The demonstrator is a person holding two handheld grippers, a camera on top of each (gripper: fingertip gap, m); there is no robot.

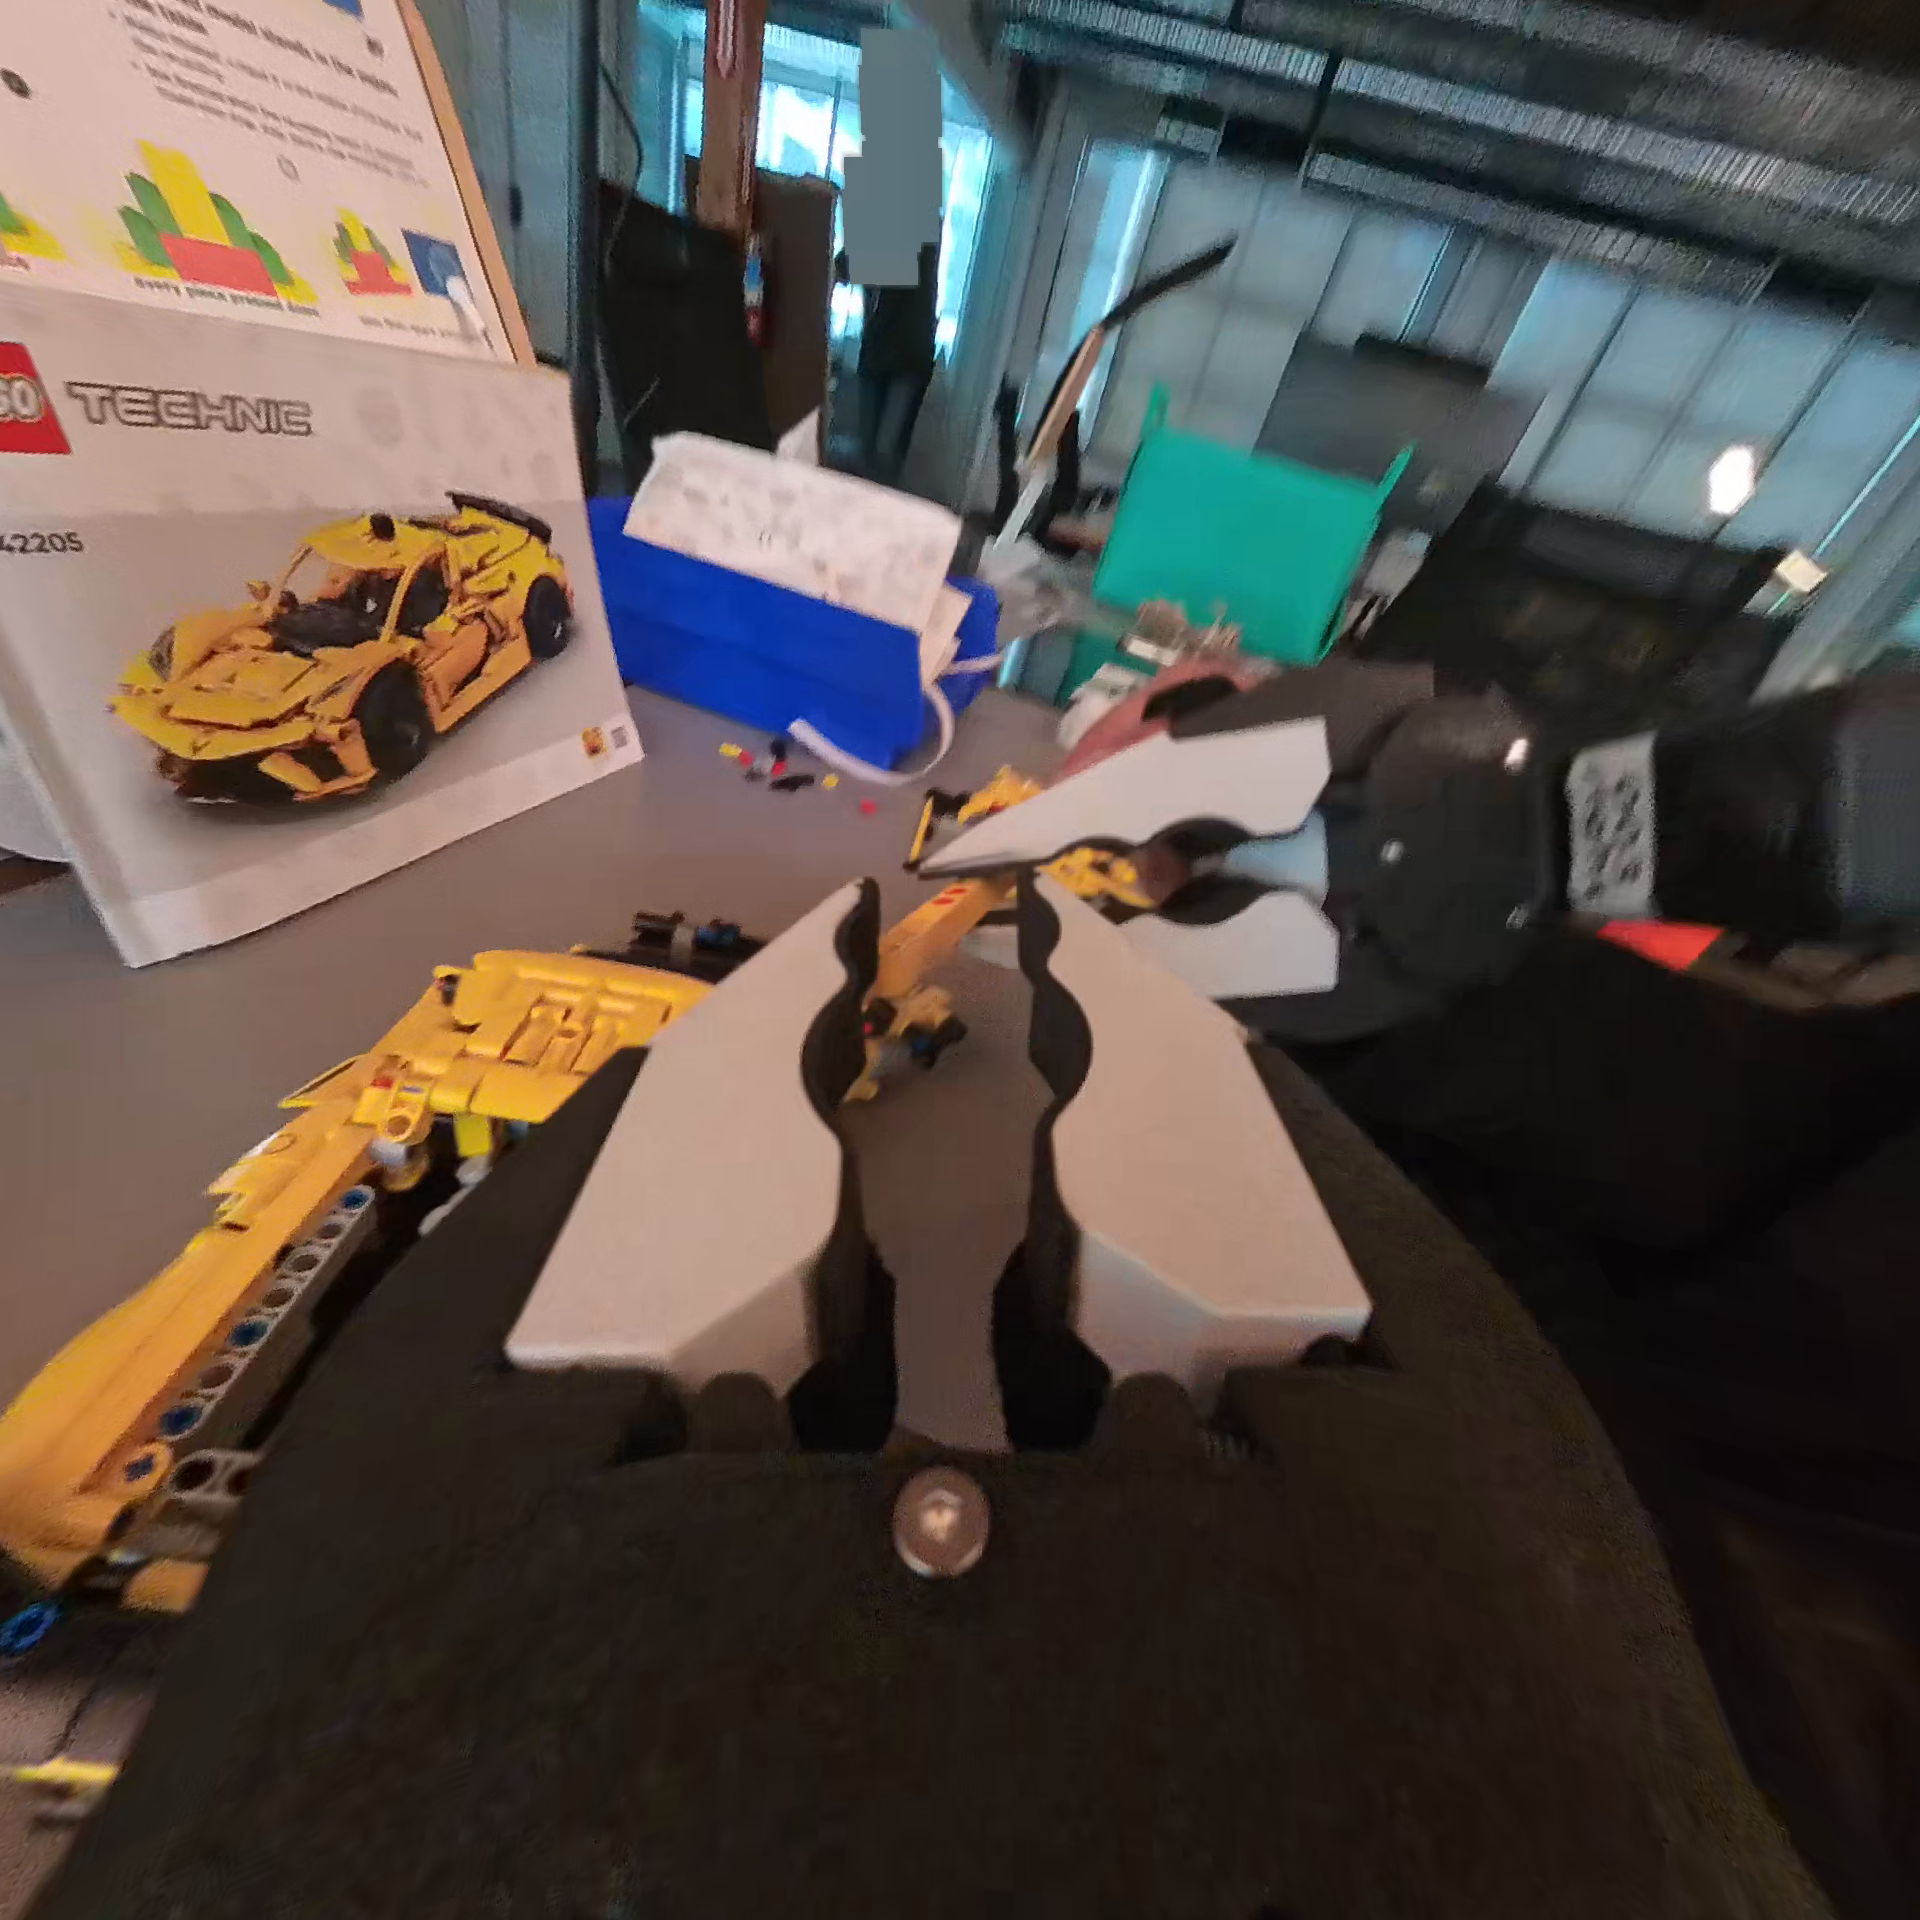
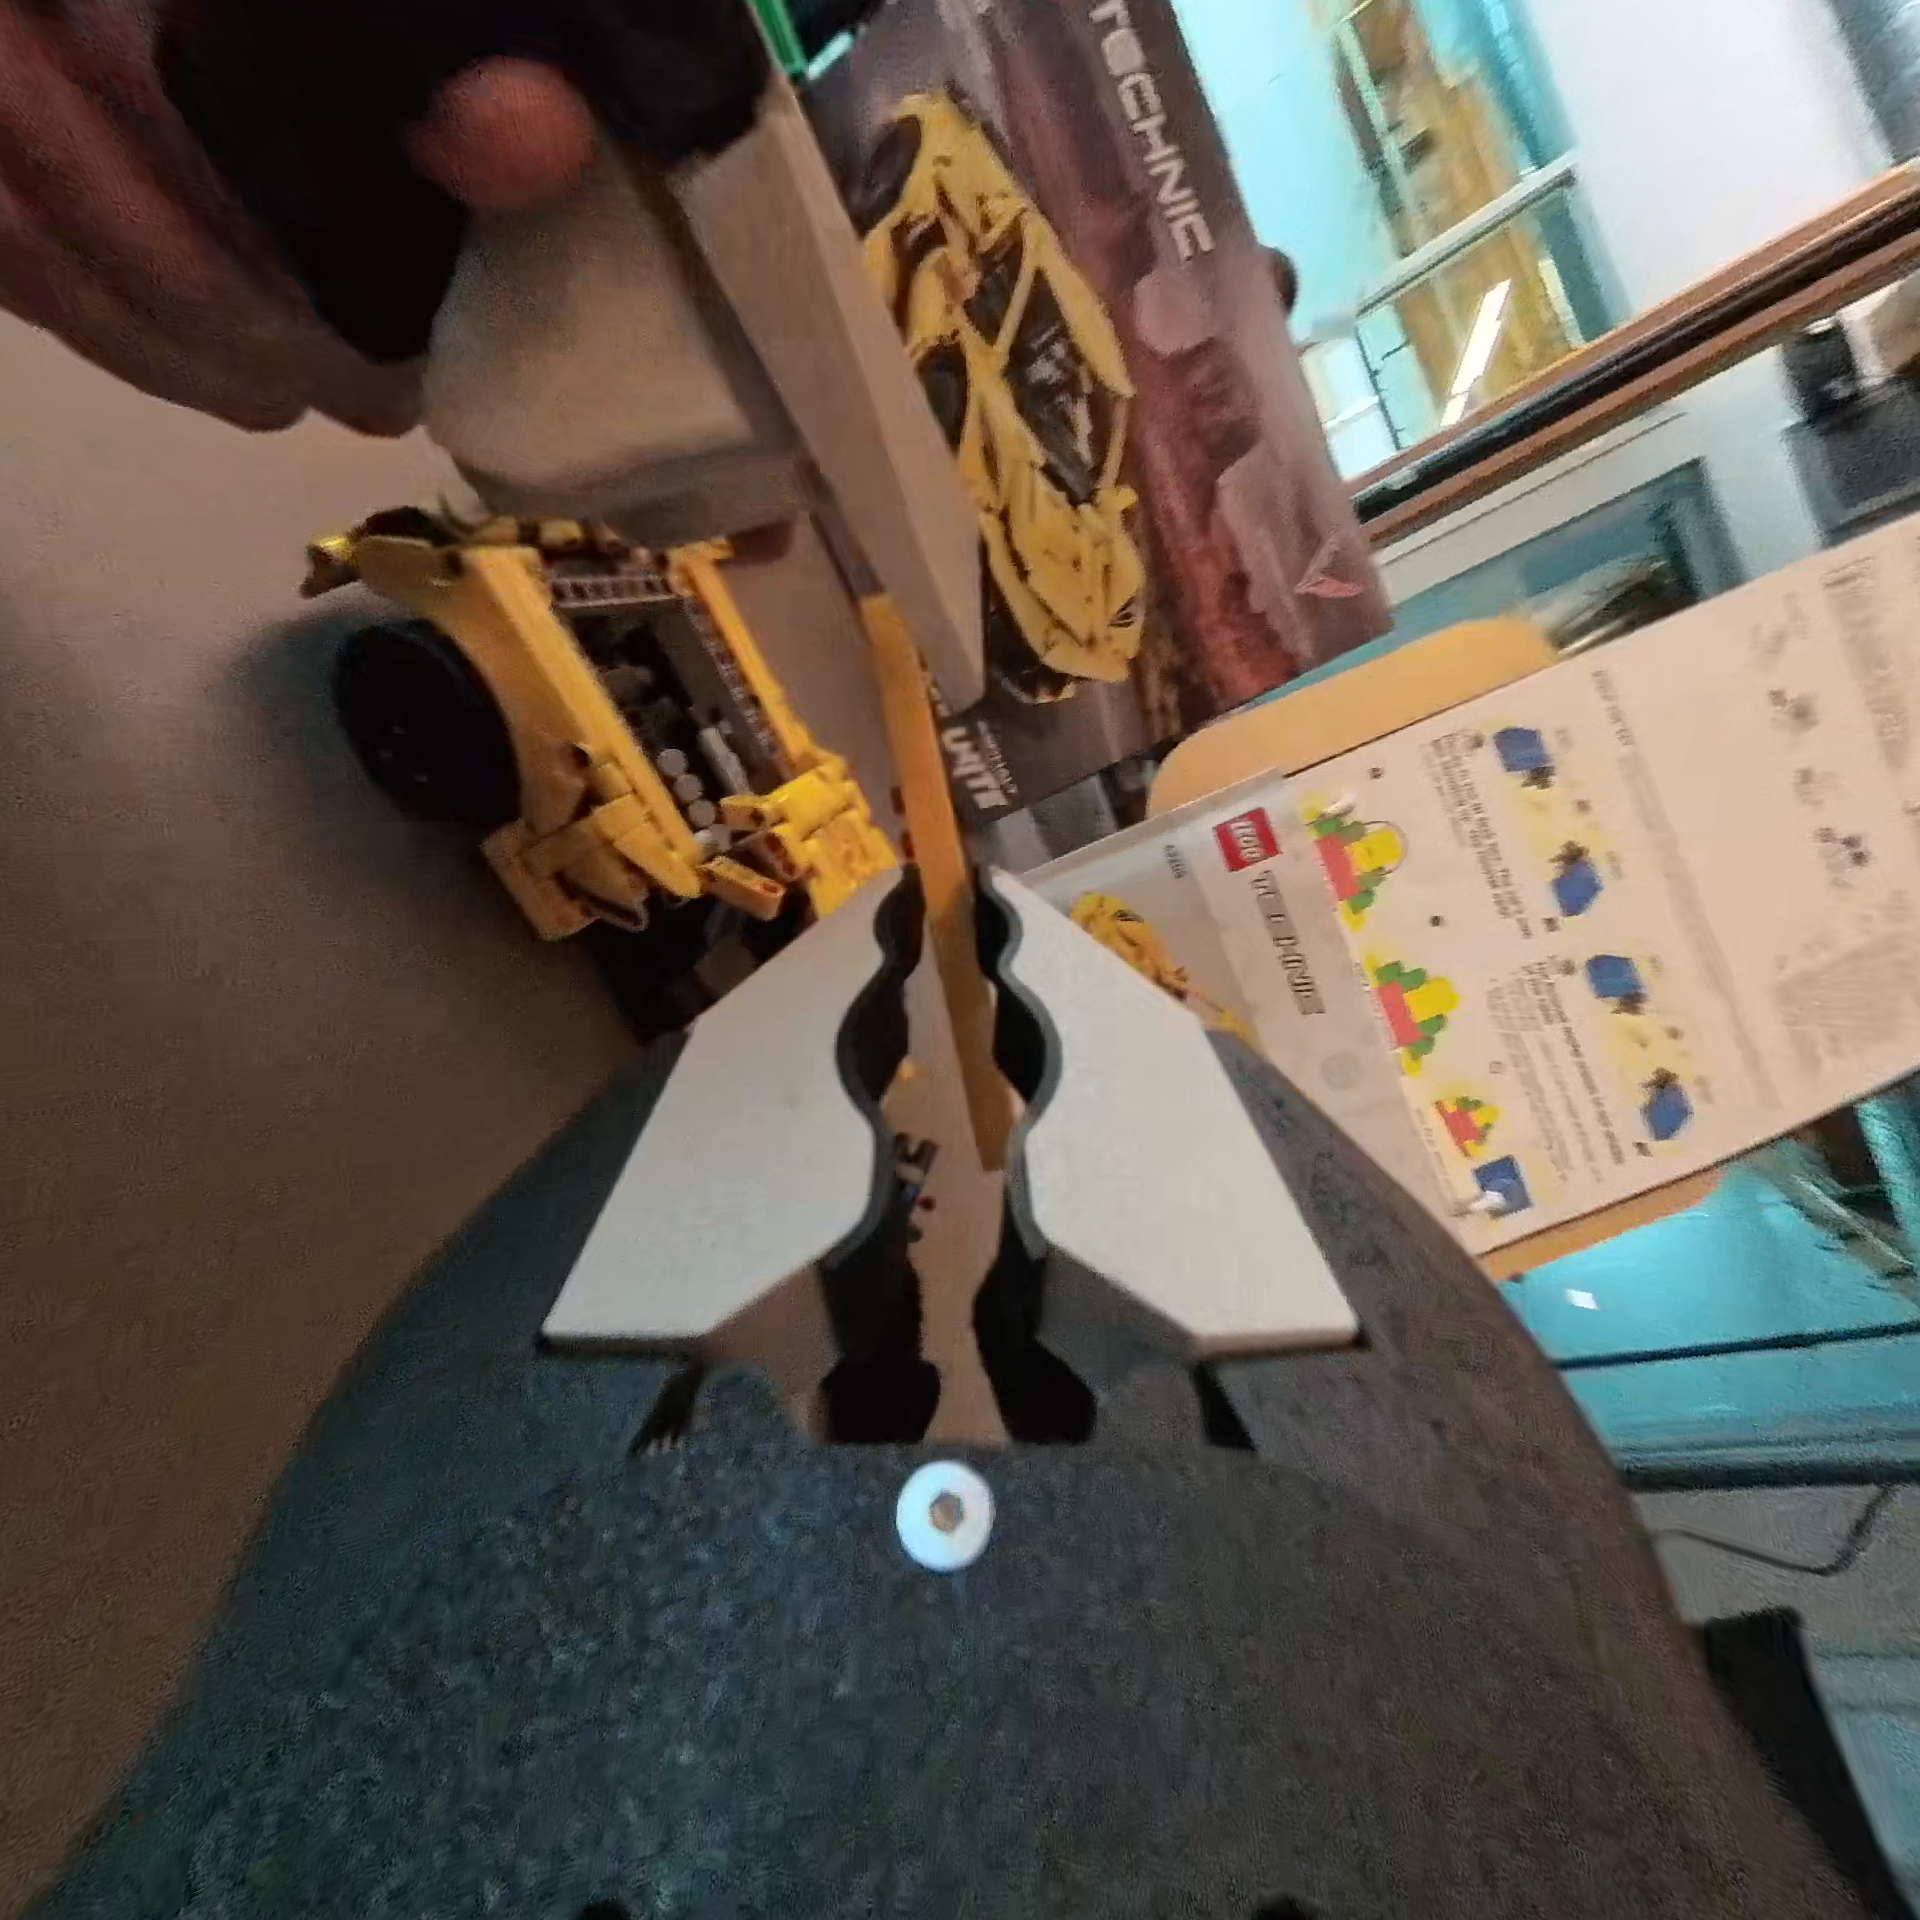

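Right wrist view only: black wheel [image 2: 416,717] on yellow car [image 2: 623,727].

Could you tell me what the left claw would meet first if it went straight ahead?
Probably the long yellow brick piece, just beyond the open left claw fingertips, though depth is hard to judge.

A grey tabletop [image 1: 727,821] stands in a workshop-like room with glazed partition panels [image 1: 1621,343] and dark ceiling ducting [image 1: 1455,94]. A bright lamp [image 1: 1732,478] glows at the far right. Teal walls [image 2: 1299,156] frame daylit shelving [image 2: 1455,208].
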